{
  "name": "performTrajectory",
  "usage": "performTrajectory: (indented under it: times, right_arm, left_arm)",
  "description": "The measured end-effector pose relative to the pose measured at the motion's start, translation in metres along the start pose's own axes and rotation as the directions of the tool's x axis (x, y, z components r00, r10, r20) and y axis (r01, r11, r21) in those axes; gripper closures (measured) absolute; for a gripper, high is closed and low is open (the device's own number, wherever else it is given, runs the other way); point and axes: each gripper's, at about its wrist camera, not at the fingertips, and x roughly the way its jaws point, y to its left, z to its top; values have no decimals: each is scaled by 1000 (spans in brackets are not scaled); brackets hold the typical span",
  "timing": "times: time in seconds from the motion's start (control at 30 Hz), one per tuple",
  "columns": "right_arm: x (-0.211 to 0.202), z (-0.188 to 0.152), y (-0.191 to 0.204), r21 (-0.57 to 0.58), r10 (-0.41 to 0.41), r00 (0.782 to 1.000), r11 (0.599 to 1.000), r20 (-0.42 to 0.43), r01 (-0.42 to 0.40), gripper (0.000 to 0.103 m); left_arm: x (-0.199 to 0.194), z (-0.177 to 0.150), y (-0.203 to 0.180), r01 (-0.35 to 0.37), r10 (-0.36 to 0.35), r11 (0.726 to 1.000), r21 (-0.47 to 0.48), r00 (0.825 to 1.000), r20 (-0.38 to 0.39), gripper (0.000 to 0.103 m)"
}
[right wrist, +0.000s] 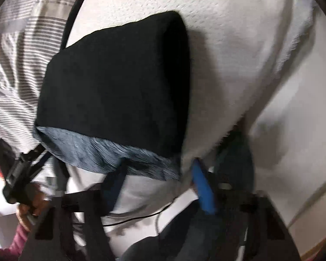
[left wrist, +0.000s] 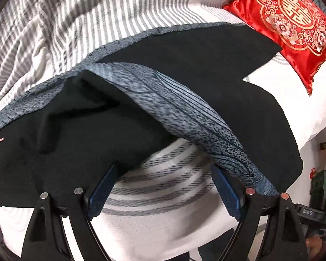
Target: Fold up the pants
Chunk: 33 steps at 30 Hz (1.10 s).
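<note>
Black pants with a blue-grey patterned waistband lie spread on the bed. My left gripper is open, its blue fingers wide apart at the waistband's near edge, holding nothing. In the right wrist view the pants appear as a dark folded mass with the waistband nearest. My right gripper is open, its blue fingers just below the waistband edge. The view is blurred. The left gripper and the hand holding it show at far left.
A striped grey-white duvet lies behind the pants. A red embroidered cushion sits at the upper right. The white bedsheet surrounds the pants. The bed's edge and room clutter are at the right.
</note>
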Motion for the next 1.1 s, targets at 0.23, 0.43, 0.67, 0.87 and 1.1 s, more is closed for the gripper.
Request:
performTrajectory:
  times: [0.23,0.43,0.67,0.87,1.1]
  right_arm:
    - [-42,-5,32,-11,164,986,986,-9,-164,98]
    - [-91,51,77,-73,228,973,972,35,-225,98]
    - [-116,160,156,-222,222,974,952,38,-208,98]
    - [-88,260,222,-331,135,991,935,5,-126,98]
    - [-8,341,252,-408,-157,987,903,-24,134,93]
  left_arm:
    - [1,13,-5,154,-160,984,-89,985,-63,21]
    - [-14,49,-18,197,-200,971,-133,980,-12,20]
    - [-15,113,-17,173,-168,967,-189,985,43,20]
    - [0,169,-8,114,-102,968,-224,993,64,20]
    - [18,203,2,12,3,962,-273,998,56,20]
